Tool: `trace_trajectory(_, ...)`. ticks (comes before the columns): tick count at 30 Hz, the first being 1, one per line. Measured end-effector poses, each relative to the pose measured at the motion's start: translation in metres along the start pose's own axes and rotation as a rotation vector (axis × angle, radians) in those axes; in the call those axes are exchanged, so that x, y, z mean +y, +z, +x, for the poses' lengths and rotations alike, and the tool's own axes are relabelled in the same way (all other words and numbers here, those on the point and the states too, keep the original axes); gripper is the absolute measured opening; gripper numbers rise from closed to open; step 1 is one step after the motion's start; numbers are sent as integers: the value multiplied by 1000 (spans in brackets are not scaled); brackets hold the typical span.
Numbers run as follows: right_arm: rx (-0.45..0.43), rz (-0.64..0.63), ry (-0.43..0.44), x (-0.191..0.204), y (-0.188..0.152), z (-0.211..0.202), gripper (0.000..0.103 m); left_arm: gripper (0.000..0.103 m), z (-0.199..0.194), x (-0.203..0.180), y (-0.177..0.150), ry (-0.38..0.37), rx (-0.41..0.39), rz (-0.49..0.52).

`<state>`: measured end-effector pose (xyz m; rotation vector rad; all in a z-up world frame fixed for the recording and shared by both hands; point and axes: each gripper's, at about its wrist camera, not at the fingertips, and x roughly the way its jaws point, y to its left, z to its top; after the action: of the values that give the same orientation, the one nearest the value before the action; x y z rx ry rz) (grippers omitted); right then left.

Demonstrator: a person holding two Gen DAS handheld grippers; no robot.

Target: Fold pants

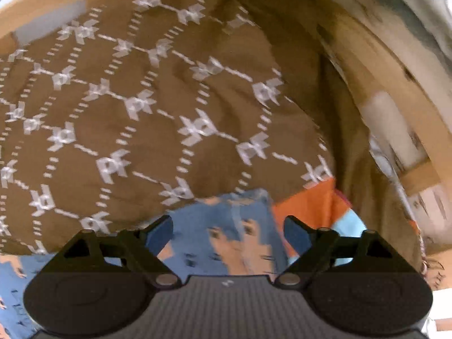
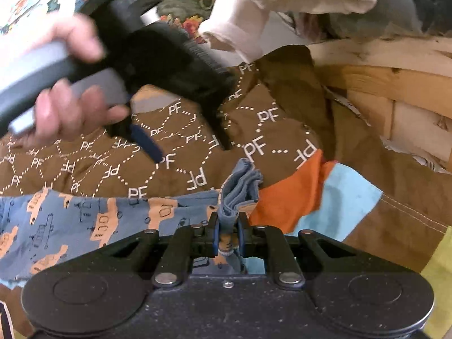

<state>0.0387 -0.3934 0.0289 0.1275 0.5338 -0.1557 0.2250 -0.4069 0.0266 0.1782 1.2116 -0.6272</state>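
Clamped between the pads of the right gripper (image 2: 228, 233), a bunched edge of the blue truck-print cotton pants (image 2: 70, 220) is kept taut for folding. Spread over a brown PF-monogram quilt (image 2: 84, 166), they lie beneath the left gripper (image 1: 228, 230), which is held empty, jaws wide apart.

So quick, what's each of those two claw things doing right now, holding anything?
Left gripper: open, holding nothing, above the blue printed pants.
Right gripper: closed, pinching a bunched fold of the blue printed pants.

One pants (image 2: 84, 220); one brown cloth (image 1: 169, 99); two grippers (image 2: 228, 223).
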Motion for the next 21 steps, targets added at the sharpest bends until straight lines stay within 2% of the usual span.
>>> trace_trajectory(4,10,-20,5,4,-1,4,13,78,17,-25,-2,50,64,57)
trace_trajectory(11,16,-52,18,12,-3,5,13,80,21,-47,-3,91,70,107)
trace_trajectory(13,17,-64,25,14,-3,5,13,80,22,-51,-4,122,70,128)
trace_trajectory(14,17,-71,27,15,-3,5,13,77,24,-54,-4,140,68,139)
trace_trajectory(17,23,-82,39,17,-4,5,13,52,32,-56,-7,179,99,151)
trace_trajectory(19,23,-71,51,17,-4,6,14,48,34,-53,-8,174,115,132)
trace_trajectory(21,18,-71,56,17,-4,5,14,39,31,-48,-10,167,102,120)
